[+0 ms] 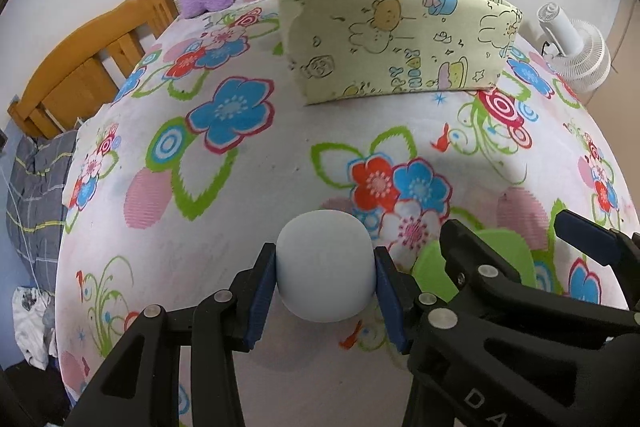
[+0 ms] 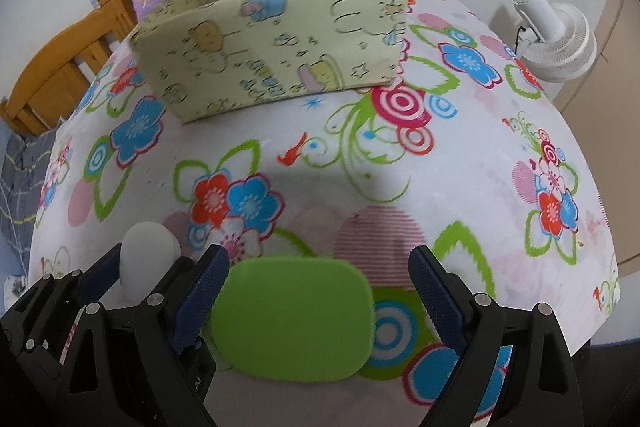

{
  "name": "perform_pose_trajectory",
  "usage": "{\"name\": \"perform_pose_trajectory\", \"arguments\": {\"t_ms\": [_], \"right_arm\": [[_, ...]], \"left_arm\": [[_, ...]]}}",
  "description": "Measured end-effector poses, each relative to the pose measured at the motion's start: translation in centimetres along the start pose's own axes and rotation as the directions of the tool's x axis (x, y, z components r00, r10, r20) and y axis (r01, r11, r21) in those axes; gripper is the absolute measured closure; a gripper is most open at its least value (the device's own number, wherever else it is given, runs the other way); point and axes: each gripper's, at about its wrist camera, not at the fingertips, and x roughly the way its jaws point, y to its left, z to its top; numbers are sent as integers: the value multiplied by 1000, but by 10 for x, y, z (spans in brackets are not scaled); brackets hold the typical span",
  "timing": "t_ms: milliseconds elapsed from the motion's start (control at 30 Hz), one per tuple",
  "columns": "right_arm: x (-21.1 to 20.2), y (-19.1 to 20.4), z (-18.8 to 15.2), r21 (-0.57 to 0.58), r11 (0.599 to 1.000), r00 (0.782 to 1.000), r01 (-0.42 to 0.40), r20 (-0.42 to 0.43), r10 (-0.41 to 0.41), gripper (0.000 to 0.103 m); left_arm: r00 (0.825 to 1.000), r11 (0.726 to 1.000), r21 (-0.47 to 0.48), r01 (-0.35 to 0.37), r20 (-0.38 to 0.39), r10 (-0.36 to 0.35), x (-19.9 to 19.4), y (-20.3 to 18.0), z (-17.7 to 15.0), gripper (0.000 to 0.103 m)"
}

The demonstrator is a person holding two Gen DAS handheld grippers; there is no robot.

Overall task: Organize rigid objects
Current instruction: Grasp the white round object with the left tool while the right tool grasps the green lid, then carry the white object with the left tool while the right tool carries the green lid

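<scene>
Ahead, open-topped fabric storage box (image 1: 400, 39), interior hidden.

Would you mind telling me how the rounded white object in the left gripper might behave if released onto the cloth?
The smooth, rounded white object would probably roll, since its sides curve. It looks rigid, holding shape between the left gripper fingers. The floral cloth may slow it.

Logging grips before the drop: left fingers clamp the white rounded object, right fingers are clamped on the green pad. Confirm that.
Half right. The left gripper clamps the white rounded object. In the right wrist view the right gripper is open around the green pad, not clamped.
</scene>
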Motion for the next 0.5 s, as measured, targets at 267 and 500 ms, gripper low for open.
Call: {"name": "perform_pose_trajectory", "arguments": {"t_ms": [267, 500], "right_arm": [[5, 12, -13, -22, 1000, 1000, -14, -28, 14, 9], [11, 12, -15, -38, 999, 999, -2, -50, 0, 2]], "left_arm": [[1000, 1000, 0, -6, -14, 6, -2, 9, -16, 54], [1000, 1000, -6, 3, -16, -3, -6, 13, -24, 54]]}}
